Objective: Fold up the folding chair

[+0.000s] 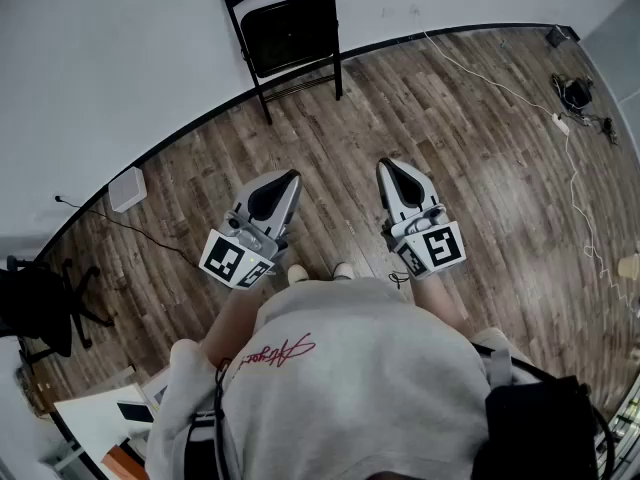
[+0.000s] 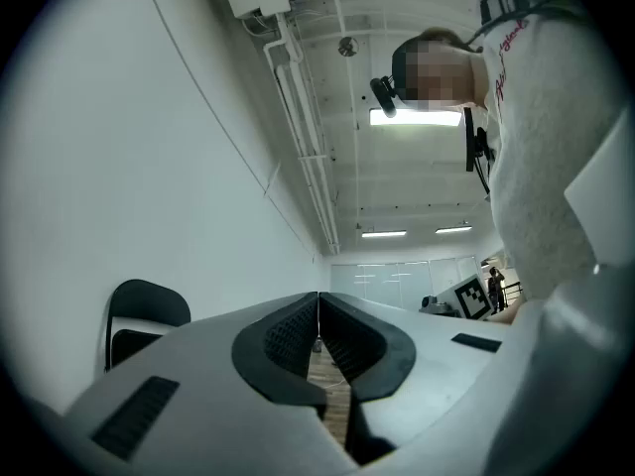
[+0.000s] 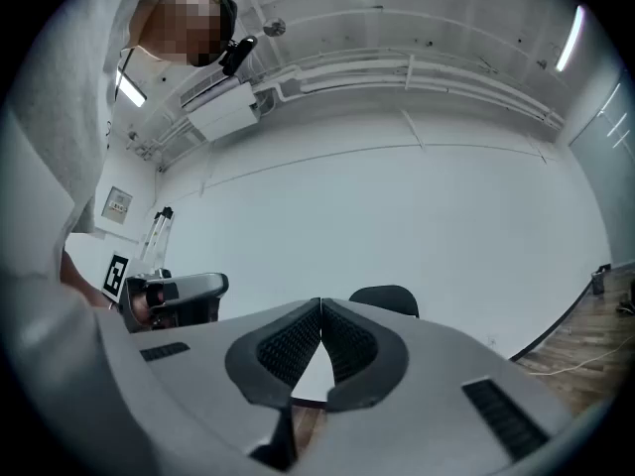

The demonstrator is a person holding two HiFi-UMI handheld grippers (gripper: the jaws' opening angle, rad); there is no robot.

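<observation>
A: Grey sweatshirt is filling the bottom of the head view. The person is standing on the wood floor, holding both tools out ahead, side by side.

B: Left gripper, what are the jaws doing?

A: They are pressing together, ribbed pads meeting at the tips, with nothing lying between them. The nose is tipping a little upward.

B: And the right gripper?

A: Same reading. Its jaws are sitting closed on nothing, and it is pointing level.

B: Where is the folding chair standing?

A: Against the white wall, ahead of the person and well apart from both grippers. Black frame, black seat. It is standing unfolded, legs spread on the floor. Its rounded back is showing in both gripper views: off to the left of the jaws in the left gripper view, just right of the tips in the right gripper view.

B: Anything else lying about?

A: A white cable is trailing across the floor at right. A black office chair is sitting at far left. A small white box is resting at the foot of the wall.
</observation>
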